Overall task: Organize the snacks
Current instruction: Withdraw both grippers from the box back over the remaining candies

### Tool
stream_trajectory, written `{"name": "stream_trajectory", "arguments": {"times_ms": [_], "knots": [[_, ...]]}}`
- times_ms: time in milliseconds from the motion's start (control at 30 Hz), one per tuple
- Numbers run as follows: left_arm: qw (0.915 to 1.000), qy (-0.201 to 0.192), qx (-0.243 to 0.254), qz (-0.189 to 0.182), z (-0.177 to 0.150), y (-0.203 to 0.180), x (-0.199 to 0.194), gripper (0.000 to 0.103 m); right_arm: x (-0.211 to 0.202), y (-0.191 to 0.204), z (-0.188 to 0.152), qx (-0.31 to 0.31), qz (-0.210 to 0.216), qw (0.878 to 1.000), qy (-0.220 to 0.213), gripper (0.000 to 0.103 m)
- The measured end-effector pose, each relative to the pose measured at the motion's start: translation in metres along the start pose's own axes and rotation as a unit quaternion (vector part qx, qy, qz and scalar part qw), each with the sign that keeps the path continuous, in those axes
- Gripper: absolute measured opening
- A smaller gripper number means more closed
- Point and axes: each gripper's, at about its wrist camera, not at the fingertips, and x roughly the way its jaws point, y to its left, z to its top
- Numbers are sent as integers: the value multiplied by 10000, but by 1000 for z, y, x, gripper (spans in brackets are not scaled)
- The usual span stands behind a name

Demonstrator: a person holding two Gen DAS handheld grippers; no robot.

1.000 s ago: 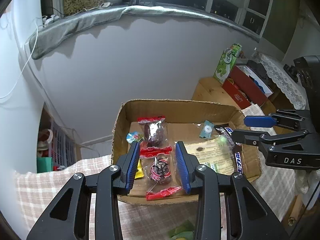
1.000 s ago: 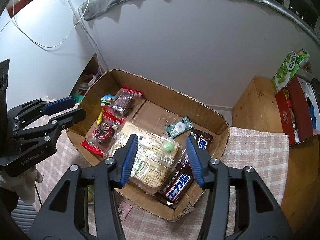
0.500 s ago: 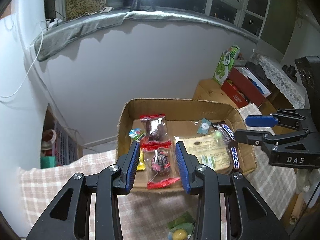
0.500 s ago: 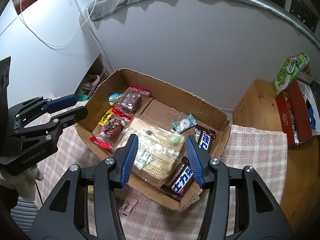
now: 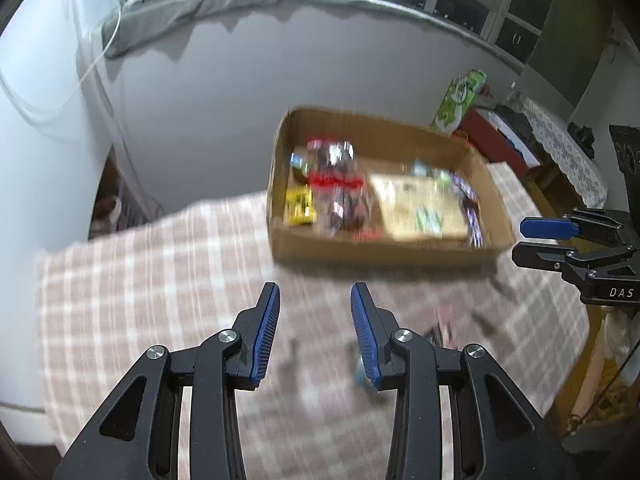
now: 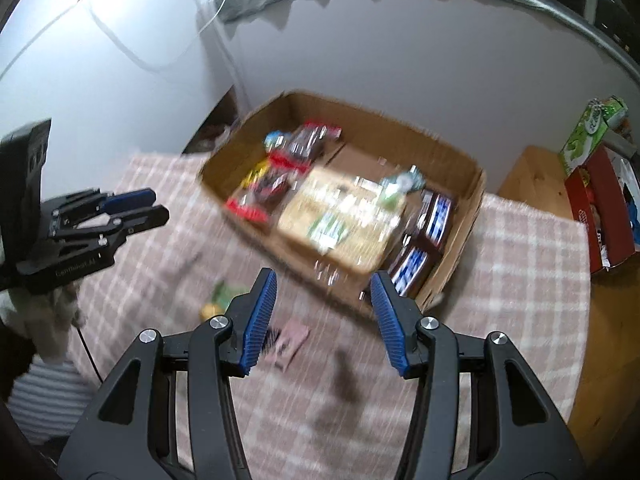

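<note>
A cardboard box (image 5: 380, 248) sits on the plaid tablecloth (image 5: 160, 280), blurred by motion. Inside lie red-sealed clear packets (image 5: 340, 180), a yellow packet (image 5: 300, 210), a large beige packet (image 6: 340, 220) and dark chocolate bars (image 6: 424, 236). My left gripper (image 5: 315, 300) hovers open over bare cloth, short of the box. My right gripper (image 6: 324, 284) is open above the box's near edge with nothing between its fingers. On the cloth lie a pink packet (image 6: 290, 340) and a green-yellow packet (image 6: 222, 298). Each gripper shows in the other's view: the right gripper (image 5: 520, 242) and the left gripper (image 6: 160, 205).
A wooden side table (image 6: 528, 176) at the right carries a red box (image 6: 600, 208) and a green carton (image 6: 588, 132). A white wall rises behind the cardboard box. The cloth's left edge (image 5: 44, 300) drops off.
Both grippers have drawn back from above the box toward the near side of the table. The box now lies farther away, and loose packets on the cloth have come into view.
</note>
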Motion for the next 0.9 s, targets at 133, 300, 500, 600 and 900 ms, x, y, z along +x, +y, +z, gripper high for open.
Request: {"name": "stream_trajectory", "arguments": {"times_ms": [133, 300, 500, 600, 900], "knots": [[9993, 238, -152, -230, -22, -2, 4, 35, 14, 10, -19, -185, 132, 9993, 288, 51], [9978, 480, -153, -437, -41, -17, 17, 35, 31, 24, -32, -496, 289, 9966, 591, 51], [9969, 613, -119, -473, -48, -29, 33, 35, 54, 41, -34, -1037, 446, 9897, 885, 49], [9967, 631, -110, -491, -49, -31, 36, 35, 63, 52, -33, -1486, 515, 9825, 999, 48], [9957, 708, -191, -566, -54, -28, 46, 35, 84, 69, -28, -2307, 759, 9624, 1215, 48]]}}
